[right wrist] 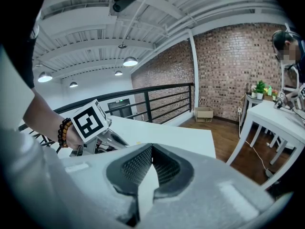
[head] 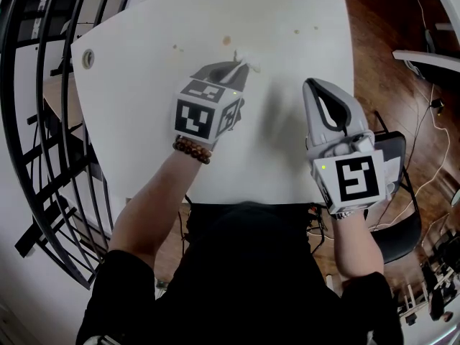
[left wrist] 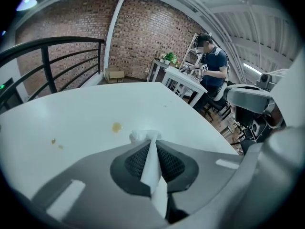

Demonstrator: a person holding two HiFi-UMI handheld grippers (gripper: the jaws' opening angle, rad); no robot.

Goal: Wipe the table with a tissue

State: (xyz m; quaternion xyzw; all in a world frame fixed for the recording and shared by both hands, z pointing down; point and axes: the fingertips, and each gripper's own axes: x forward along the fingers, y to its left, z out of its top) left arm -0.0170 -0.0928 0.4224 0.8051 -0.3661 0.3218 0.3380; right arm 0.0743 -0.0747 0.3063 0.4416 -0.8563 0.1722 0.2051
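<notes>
Left tool point(head: 236, 72) grips tissue point(head: 246, 63) over table point(head: 144, 92) — stains point(head: 226, 40) beyond; right tool point(head: 317, 86) aside.

Loft-style office or lab workspace. Exposed brick wall point(left wrist: 143, 37), black metal railing point(left wrist: 45, 70), wooden floor point(head: 381, 70) and white beamed ceiling point(right wrist: 95, 37) with pendant lamps point(right wrist: 129, 61). White desk point(head: 215, 34) in front. A person point(left wrist: 213, 66) works at a second desk point(left wrist: 183, 81) carrying a potted plant point(left wrist: 167, 57). Cardboard box point(left wrist: 114, 74) against the wall.

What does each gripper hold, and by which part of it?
The left gripper pinches the white tissue along its folded middle, a crumpled end sticking out past the jaw tips. The right gripper is shut and holds nothing.
</notes>
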